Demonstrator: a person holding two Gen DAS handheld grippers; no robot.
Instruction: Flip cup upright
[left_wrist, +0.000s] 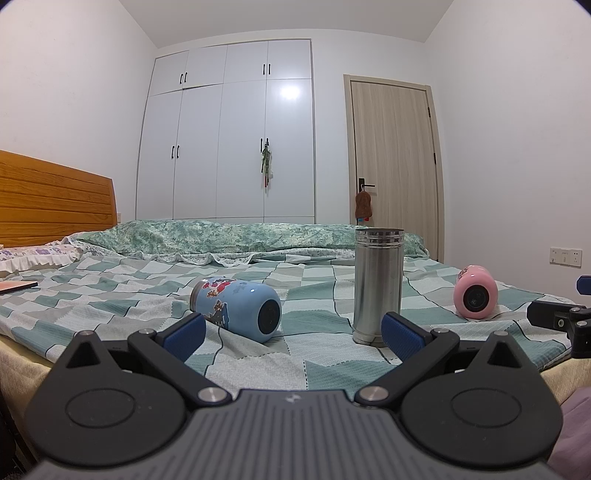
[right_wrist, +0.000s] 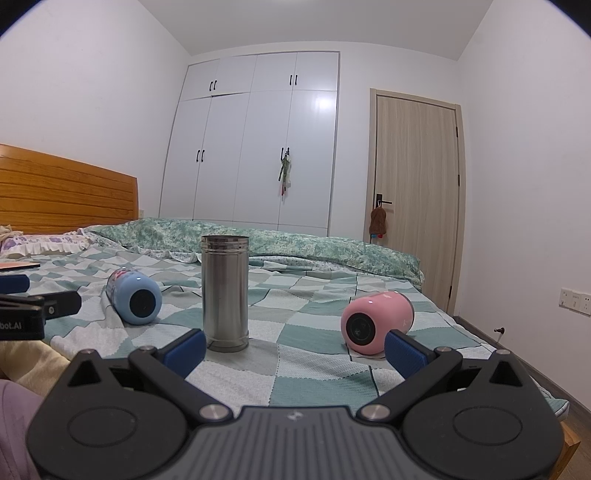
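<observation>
I have the bed (left_wrist: 314, 295) spread in front of me under its green checked sheet, and on it three cups: the steel cup (left_wrist: 377, 284) already stands upright in the middle, while the blue cup (left_wrist: 236, 308) lies on its side to the left of it and the pink cup (right_wrist: 376, 321) lies on its side to the right, both with their bases turned towards me. I judge this to be the approach step, nothing grasped yet. My left gripper (left_wrist: 293, 334) hovers low at the near edge of the bed, level, its jaws spread wide and empty, the blue cup just ahead of its left finger. My right gripper (right_wrist: 295, 349) sits likewise low, level, wide apart and empty, the pink cup beside its right finger. Next I would need to advance onto one lying cup, close around its body and tip it up onto its base.
</observation>
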